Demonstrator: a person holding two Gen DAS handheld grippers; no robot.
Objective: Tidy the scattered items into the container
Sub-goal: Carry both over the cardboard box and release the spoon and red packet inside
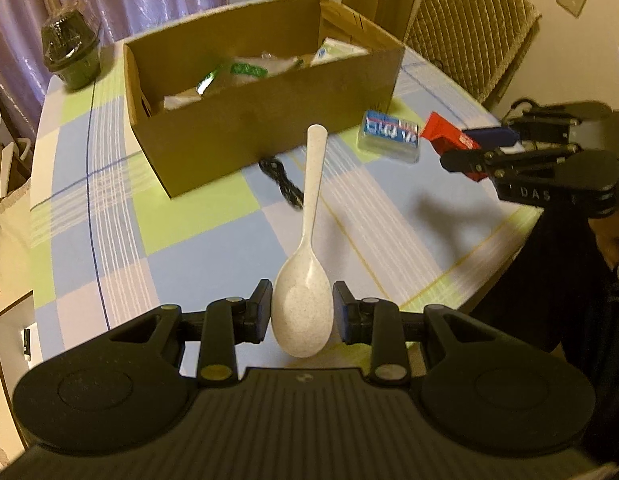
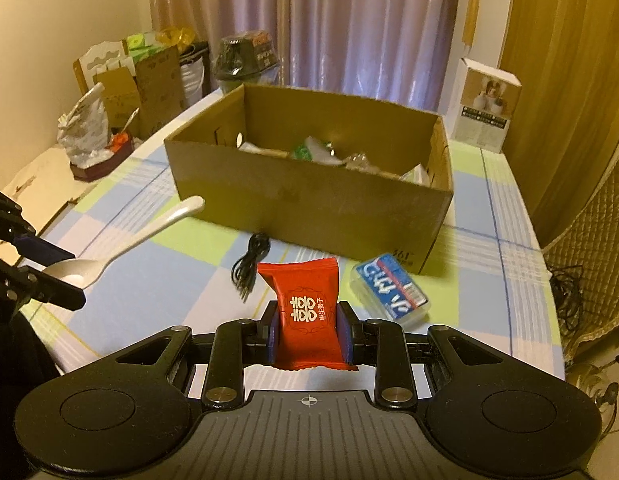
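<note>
My left gripper (image 1: 302, 312) is shut on the bowl of a white speckled spoon (image 1: 309, 240), whose handle points toward the cardboard box (image 1: 269, 120). That spoon (image 2: 121, 248) also shows at the left of the right wrist view, held above the table. A red snack packet (image 2: 307, 316) is clamped upright in my right gripper (image 2: 308, 330); the same right gripper (image 1: 465, 152) and red packet (image 1: 445, 136) appear at the right of the left wrist view. The box (image 2: 309, 200) holds several wrapped items. On the cloth in front of it lie a coiled black cable (image 2: 249, 264) and a blue-labelled clear case (image 2: 389, 288).
A checked tablecloth (image 1: 189, 240) covers the round table. A dark lidded cup (image 1: 71, 56) stands behind the box's left end, and a white carton (image 2: 487, 108) at its far right. A padded chair (image 1: 469, 28) is beyond the table. Cardboard and bags (image 2: 121, 92) crowd the far left.
</note>
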